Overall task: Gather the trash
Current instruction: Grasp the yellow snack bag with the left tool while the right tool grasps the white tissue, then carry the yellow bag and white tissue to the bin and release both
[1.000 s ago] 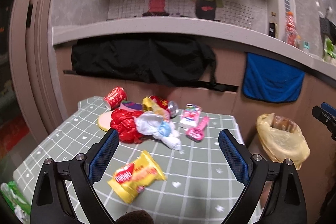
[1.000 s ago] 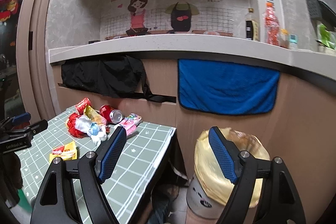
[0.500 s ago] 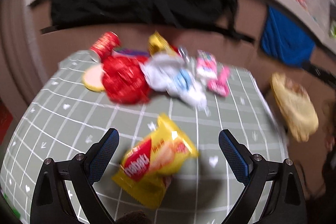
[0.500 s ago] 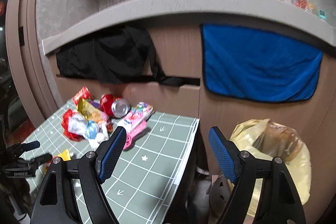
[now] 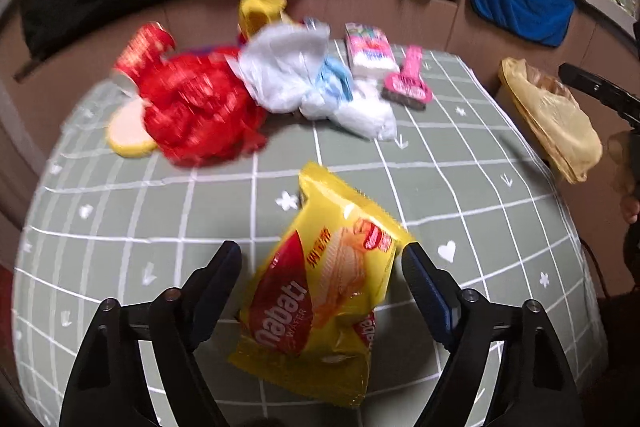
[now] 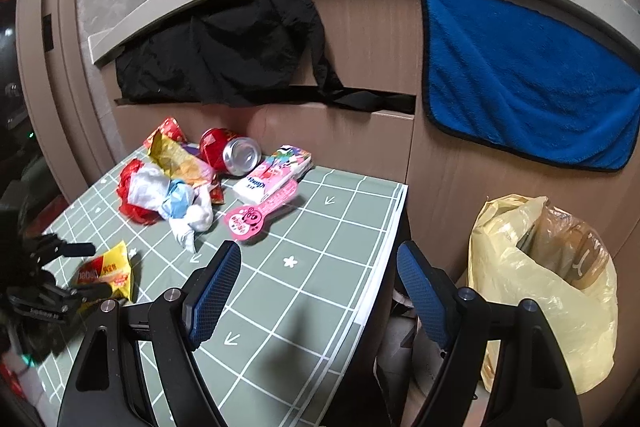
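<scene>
A yellow Nabati wafer bag (image 5: 320,291) lies on the green checked tablecloth (image 5: 460,187), between the open fingers of my left gripper (image 5: 322,259); contact cannot be told. It also shows in the right wrist view (image 6: 106,273), with the left gripper (image 6: 90,269) around it. My right gripper (image 6: 320,275) is open and empty over the table's right edge. A bin lined with a yellow bag (image 6: 548,287) stands on the floor right of the table; it also shows in the left wrist view (image 5: 552,119).
At the table's far side lie a red crumpled bag (image 5: 196,115), white and blue plastic (image 5: 304,83), a pink tissue pack (image 6: 276,175), a pink wrapper (image 6: 256,213), a red can (image 6: 230,151) and a red cup (image 5: 142,53). A blue towel (image 6: 532,75) and black cloth (image 6: 228,47) hang behind.
My left gripper has come down and forward so the wafer bag now sits between its fingers. My right gripper has tilted down and moved toward the table's right edge.
</scene>
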A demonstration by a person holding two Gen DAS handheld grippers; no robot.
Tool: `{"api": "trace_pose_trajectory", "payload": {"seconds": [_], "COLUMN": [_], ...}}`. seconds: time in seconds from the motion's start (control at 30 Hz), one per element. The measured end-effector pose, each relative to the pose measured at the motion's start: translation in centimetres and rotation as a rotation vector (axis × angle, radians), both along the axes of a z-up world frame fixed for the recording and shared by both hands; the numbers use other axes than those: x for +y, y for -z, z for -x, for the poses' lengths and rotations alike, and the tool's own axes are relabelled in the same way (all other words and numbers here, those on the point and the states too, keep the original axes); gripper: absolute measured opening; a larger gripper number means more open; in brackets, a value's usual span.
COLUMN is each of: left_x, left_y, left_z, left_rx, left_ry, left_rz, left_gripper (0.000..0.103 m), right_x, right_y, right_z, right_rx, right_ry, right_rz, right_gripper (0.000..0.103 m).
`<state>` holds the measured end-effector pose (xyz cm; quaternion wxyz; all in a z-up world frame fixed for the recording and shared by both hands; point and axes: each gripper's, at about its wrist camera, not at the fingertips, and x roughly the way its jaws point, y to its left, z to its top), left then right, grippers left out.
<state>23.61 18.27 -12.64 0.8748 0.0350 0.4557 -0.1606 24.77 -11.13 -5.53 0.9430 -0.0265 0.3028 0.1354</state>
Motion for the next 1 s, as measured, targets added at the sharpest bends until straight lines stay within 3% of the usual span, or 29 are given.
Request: {"api": "trace_pose_trajectory", "payload": {"seconds": [0.1,0.2,0.3,0.6,0.77,1.0], "left_x": [0.2,0.2,0.5,4.4,7.1,8.1], "left_y": [0.9,0.1,-1.4,-6.2,-6.4,-6.6], "left_z": [-0.4,0.1,0.6,2.2,2.6,2.8], "left_rx": [0.044,0.009,-0.039,-0.219,-0.239,-0.257], "left_ry": [-0.034,-0.054,-0.088,-0.274,-0.376,-0.414], "left_rz": [-0.003,0.016,0.056,0.173,0.226,0.241], "left_gripper": [0.073,0.051,0.047,0.046,0.046,0.046], "right_x": [0.5,1.0,2.0,9.7,14.8,19.6], "right_y": [-0.1,-0.2,-0.8,-0.9,1.4,4.6], "right_z": [0.1,-0.4,-1.5,-4.9,-7.5,-11.4], "right_rx": [-0.003,0.010,0.025,0.040,0.091,0.142], "right_ry": [-0.007,-0.019,-0.052,-0.258,-0.360,-0.370], "right_rz": [0.032,0.028,0.012,0.048,0.090,0.148], "right_gripper": [0.078,0.078,0.078,0.078,0.070,0.067]}}
